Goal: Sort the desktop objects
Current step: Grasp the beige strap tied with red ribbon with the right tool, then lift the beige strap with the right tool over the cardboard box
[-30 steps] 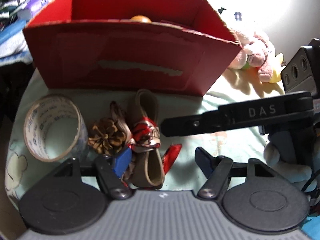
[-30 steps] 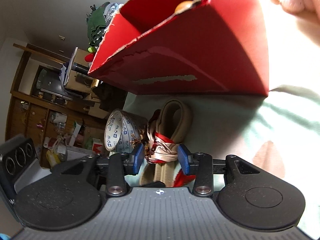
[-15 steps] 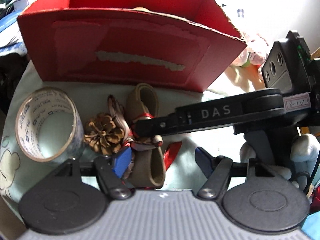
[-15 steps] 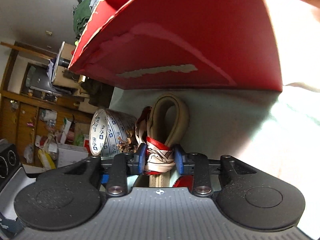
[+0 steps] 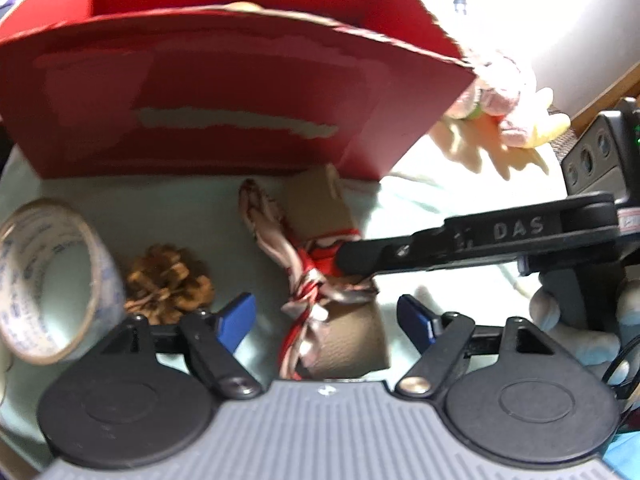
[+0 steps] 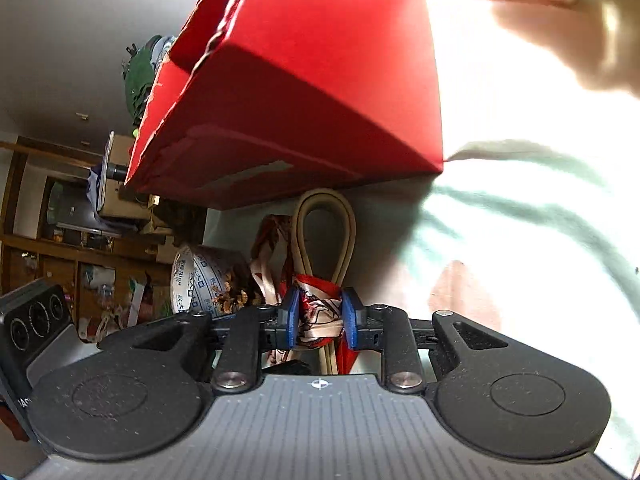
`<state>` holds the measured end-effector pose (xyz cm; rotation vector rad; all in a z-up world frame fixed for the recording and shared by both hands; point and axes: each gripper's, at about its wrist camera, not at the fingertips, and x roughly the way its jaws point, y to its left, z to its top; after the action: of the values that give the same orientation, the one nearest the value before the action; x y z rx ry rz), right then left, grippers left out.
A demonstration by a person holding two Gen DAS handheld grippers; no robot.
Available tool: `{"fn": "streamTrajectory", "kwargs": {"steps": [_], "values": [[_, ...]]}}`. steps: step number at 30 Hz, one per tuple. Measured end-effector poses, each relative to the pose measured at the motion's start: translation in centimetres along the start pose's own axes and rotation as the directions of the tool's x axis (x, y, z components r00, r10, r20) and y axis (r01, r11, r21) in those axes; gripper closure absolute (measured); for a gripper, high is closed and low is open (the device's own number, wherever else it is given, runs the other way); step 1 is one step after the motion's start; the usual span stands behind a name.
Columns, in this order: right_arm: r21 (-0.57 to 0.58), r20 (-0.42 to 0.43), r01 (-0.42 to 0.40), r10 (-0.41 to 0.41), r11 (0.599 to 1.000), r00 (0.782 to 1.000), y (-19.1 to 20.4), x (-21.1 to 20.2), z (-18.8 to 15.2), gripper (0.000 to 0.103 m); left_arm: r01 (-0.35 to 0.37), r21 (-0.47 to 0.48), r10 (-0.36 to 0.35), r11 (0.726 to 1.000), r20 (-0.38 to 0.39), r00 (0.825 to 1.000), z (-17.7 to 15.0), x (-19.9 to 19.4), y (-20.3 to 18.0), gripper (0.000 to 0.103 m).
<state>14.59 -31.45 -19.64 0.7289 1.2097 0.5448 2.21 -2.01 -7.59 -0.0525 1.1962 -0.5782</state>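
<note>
A tan strap loop (image 5: 320, 200) with a red-and-white scarf (image 5: 316, 264) knotted round it lies on the pale green cloth before the red cardboard box (image 5: 224, 92). In the left wrist view my right gripper's black finger (image 5: 460, 244) comes in from the right and pinches the scarf knot. The right wrist view shows my right gripper (image 6: 319, 316) shut on the scarf (image 6: 318, 312), with the strap loop (image 6: 324, 220) pointing at the box (image 6: 320, 100). My left gripper (image 5: 326, 318) is open, its blue pads either side of the strap's near end, not touching it.
A clear tape roll (image 5: 52, 280) stands at the left with a pine cone (image 5: 168, 280) beside it; both also show in the right wrist view, tape roll (image 6: 196, 284) and pine cone (image 6: 232, 298). A pink plush toy (image 5: 504, 96) lies right of the box.
My right gripper went from open around the scarf knot to shut on it. The strap has shifted right, away from the pine cone, and now lies between my left fingers.
</note>
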Motion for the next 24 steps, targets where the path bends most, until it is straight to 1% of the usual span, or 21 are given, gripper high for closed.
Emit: {"fn": "streamTrajectory", "kwargs": {"steps": [4,6,9,11,12,13,14,15,16,20,24], "values": [[0.032,-0.005,-0.013,0.013,0.999,1.0,-0.4,0.3,0.2,0.072,-0.009,0.03,0.009,1.0,-0.014,1.0,0.9,1.2,-1.1,0.024],[0.035,-0.01,-0.01,0.01,0.999,1.0,-0.4,0.6,0.3,0.067,-0.008,0.048,0.009,0.999,-0.017,1.0,1.2,1.4,-1.6,0.024],[0.029,-0.017,-0.005,0.005,1.0,1.0,-0.4,0.9,0.4,0.066,-0.04,0.097,0.043,0.994,-0.023,0.999,1.4,1.8,-2.6,0.025],[0.043,-0.029,-0.002,0.003,0.999,1.0,-0.7,1.1,0.4,0.061,-0.064,0.117,0.068,0.991,-0.035,0.997,1.4,2.2,-3.0,0.025],[0.048,-0.037,-0.006,0.007,0.999,0.999,-0.9,1.2,0.4,0.061,-0.072,0.125,0.078,0.989,-0.043,0.996,1.4,2.4,-3.1,0.025],[0.051,-0.038,-0.011,0.013,0.999,0.999,-1.0,1.1,0.4,0.061,-0.079,0.134,0.086,0.988,-0.049,0.995,1.4,2.5,-3.3,0.025],[0.049,-0.044,-0.01,0.012,0.999,0.999,-1.1,1.0,0.5,0.064,-0.085,0.146,0.093,0.986,-0.05,0.994,1.3,2.6,-3.5,0.025],[0.05,-0.048,-0.013,0.015,0.999,0.999,-1.3,0.9,0.5,0.07,-0.088,0.158,0.097,0.984,-0.052,0.994,1.3,2.6,-3.7,0.026],[0.06,-0.051,-0.029,0.032,0.998,0.998,-1.5,0.7,0.5,0.074,-0.086,0.167,0.096,0.982,-0.056,0.994,1.2,2.6,-3.9,0.028],[0.072,-0.04,-0.025,0.028,0.997,0.999,-2.4,-0.6,0.2,0.076,-0.071,0.207,0.086,0.976,-0.067,0.994,1.2,2.6,-5.2,0.029],[0.093,-0.013,0.005,-0.004,0.996,1.0,-3.9,-3.3,0.0,0.076,-0.009,0.236,0.031,0.972,-0.091,0.995,1.4,2.4,-6.8,0.033]]}}
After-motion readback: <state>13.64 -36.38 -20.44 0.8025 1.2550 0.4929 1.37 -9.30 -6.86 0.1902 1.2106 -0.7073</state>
